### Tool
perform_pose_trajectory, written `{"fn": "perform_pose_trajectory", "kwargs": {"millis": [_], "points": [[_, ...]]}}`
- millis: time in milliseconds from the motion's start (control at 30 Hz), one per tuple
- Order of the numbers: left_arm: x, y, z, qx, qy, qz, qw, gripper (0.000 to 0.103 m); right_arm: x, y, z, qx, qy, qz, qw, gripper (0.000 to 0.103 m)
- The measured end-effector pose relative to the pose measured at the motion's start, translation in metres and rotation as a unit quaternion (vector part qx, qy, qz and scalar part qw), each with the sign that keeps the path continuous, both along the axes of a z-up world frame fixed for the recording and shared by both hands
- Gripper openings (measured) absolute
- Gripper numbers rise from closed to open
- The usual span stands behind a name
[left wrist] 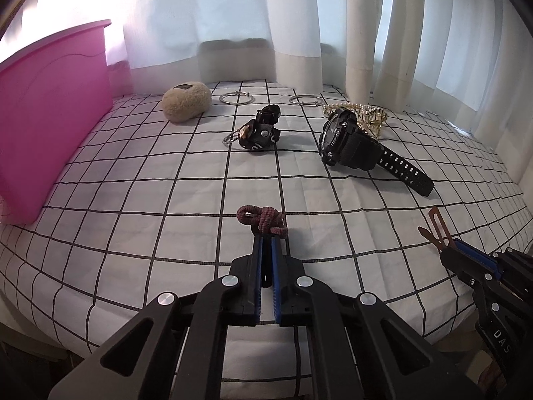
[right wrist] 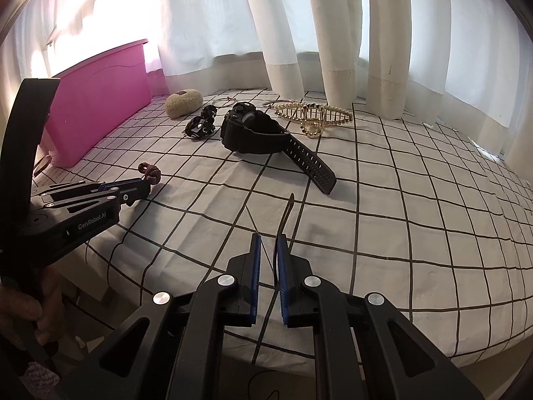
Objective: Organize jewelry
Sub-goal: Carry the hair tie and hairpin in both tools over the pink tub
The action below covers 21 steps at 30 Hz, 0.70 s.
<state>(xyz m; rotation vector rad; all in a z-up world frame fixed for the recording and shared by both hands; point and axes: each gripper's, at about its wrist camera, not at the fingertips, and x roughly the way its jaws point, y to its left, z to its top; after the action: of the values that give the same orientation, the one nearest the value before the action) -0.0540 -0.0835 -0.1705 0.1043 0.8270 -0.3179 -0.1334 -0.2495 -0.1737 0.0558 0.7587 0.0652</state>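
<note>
Left gripper clamped on a knotted maroon hair tie, down on the checked cloth in front of the black watch. Right gripper closed on a thin brown hair clip (prongs poking past the tips), nearer than the watch. Pink bin well left of the watch; gold clip just behind it.
</note>
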Motion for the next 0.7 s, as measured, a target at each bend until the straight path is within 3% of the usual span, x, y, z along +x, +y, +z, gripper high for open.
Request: {"fn": "perform_pose_trajectory", "kwargs": {"millis": [333, 533, 700], "points": [[-0.01, 0.016, 0.056, -0.018, -0.016, 0.02, 0.9995, 0.006, -0.005, 0.0, 0.037, 0.014, -0.005, 0.009, 1.0, 0.01], [-0.019, 0.034, 0.12, -0.017, -0.038, 0.045, 0.9981, 0.006, -0.001, 0.005, 0.09, 0.031, -0.025, 0.032, 0.999, 0.01], [-0.017, 0.067, 0.17, -0.013, -0.055, 0.094, 0.994, 0.006, 0.018, 0.026, 0.145, 0.037, -0.056, 0.074, 0.995, 0.01]]}}
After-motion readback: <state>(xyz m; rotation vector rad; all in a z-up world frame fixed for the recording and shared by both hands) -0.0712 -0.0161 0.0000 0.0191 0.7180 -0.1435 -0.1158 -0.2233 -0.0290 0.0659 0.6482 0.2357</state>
